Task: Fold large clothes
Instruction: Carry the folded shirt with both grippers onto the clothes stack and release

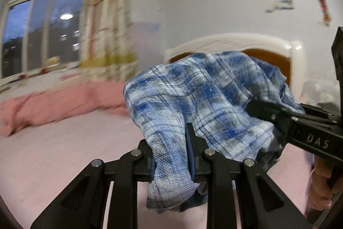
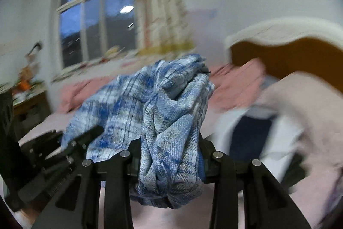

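Observation:
A blue and white plaid garment (image 1: 193, 96) hangs bunched between both grippers above a pale pink bed sheet (image 1: 64, 153). My left gripper (image 1: 171, 156) is shut on a fold of it. The right gripper comes in from the right of the left wrist view (image 1: 268, 111) with its tips in the cloth. In the right wrist view my right gripper (image 2: 171, 156) is shut on a thick wad of the plaid garment (image 2: 171, 121). The left gripper (image 2: 70, 147) shows at the lower left there, under the cloth. The fingertips of both are hidden by fabric.
A crumpled pink blanket (image 1: 53, 104) lies along the far side of the bed. A white and orange headboard (image 1: 268, 53) stands behind. A window (image 1: 38, 20) and patterned curtain (image 1: 107, 25) are at left. A white and dark item (image 2: 253, 134) lies on the bed at right.

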`<state>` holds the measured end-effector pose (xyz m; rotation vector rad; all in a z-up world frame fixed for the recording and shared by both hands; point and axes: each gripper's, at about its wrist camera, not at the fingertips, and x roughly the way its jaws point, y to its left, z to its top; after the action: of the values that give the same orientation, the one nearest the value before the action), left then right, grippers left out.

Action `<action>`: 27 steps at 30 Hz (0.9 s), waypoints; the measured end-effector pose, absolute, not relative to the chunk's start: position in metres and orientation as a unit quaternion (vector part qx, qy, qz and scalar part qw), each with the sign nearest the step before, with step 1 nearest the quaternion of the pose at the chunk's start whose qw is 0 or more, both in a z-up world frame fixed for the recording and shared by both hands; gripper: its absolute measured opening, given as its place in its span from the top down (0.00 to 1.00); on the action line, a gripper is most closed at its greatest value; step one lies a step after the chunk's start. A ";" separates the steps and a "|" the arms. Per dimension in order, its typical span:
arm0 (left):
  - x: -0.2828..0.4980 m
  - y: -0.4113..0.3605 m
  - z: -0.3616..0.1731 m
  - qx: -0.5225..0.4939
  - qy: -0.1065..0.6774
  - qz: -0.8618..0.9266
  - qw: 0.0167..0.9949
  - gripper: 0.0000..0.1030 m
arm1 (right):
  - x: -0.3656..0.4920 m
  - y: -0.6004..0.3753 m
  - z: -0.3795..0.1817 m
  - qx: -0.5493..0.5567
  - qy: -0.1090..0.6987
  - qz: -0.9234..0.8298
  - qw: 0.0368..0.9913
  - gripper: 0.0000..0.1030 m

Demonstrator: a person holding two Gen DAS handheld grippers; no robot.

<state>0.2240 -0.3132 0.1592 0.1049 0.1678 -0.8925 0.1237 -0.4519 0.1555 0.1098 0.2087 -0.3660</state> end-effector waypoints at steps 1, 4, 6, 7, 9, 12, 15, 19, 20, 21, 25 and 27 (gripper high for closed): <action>0.223 -0.332 0.166 0.041 0.077 -0.446 0.891 0.79 | 0.117 -0.463 0.162 0.053 0.094 -0.198 0.974 0.63; 0.223 -0.384 0.172 0.020 0.066 -0.483 0.873 0.79 | 0.097 -0.517 0.174 0.084 0.071 -0.244 0.964 0.63; 0.232 -0.419 0.161 0.014 0.099 -0.506 0.857 0.78 | 0.090 -0.555 0.166 0.114 0.063 -0.276 0.952 0.62; 0.240 -0.442 0.149 0.020 0.146 -0.515 0.845 0.78 | 0.090 -0.575 0.156 0.133 0.076 -0.290 0.945 0.62; 0.259 -0.478 0.117 0.028 0.233 -0.513 0.826 0.77 | 0.100 -0.609 0.132 0.160 0.127 -0.311 0.928 0.62; 0.272 -0.497 0.082 0.028 0.266 -0.496 0.826 0.61 | 0.118 -0.659 0.082 0.213 0.202 -0.310 0.904 0.56; 0.276 -0.490 0.087 0.015 0.263 -0.484 0.834 0.36 | 0.106 -0.672 0.070 0.237 0.186 -0.295 0.907 0.50; 0.260 -0.475 0.100 0.059 0.214 -0.443 0.869 0.21 | 0.100 -0.676 0.071 0.223 0.180 -0.291 0.913 0.35; 0.252 -0.467 0.104 0.061 0.190 -0.419 0.886 0.19 | 0.103 -0.675 0.076 0.214 0.174 -0.298 0.914 0.29; 0.245 -0.458 0.106 0.060 0.168 -0.402 0.898 0.14 | 0.097 -0.667 0.078 0.200 0.161 -0.312 0.915 0.23; 0.216 -0.408 0.114 0.047 0.095 -0.388 0.916 0.01 | 0.078 -0.605 0.097 0.103 0.110 -0.362 0.920 0.05; 0.201 -0.384 0.114 0.054 0.065 -0.367 0.926 0.00 | 0.071 -0.570 0.101 0.053 0.097 -0.356 0.928 0.00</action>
<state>0.2007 -0.3844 0.1143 0.1103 0.1338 -0.7527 0.0707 -0.5696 0.1011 0.1090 0.1994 -0.7301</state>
